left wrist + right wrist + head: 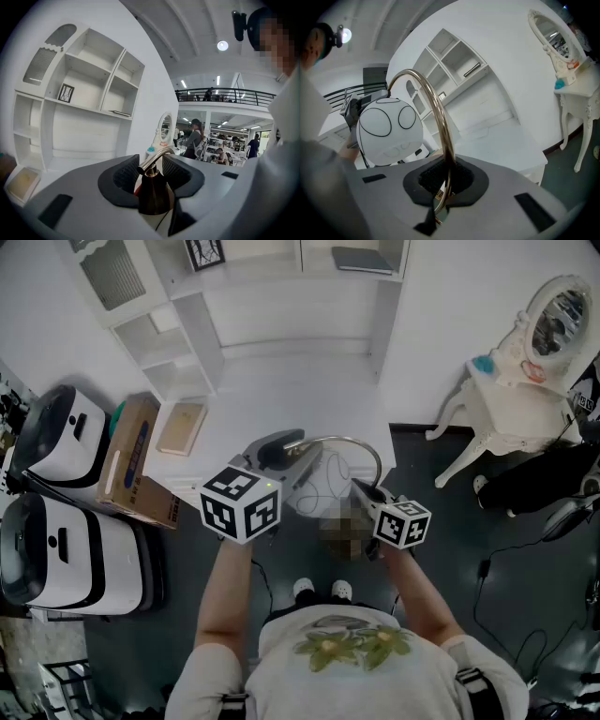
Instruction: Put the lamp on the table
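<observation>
Your left tongs (152, 178) clamp the dark base of the lamp (389, 129), your right tongs (443, 180) pinch its curved brass arm, at the near edge of the white surface (281, 390).

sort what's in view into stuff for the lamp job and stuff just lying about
For the job: lamp, left claw and right claw gripping it, white table.
Lying about: cardboard box, white appliances, dressing table with mirror, framed picture.
</observation>
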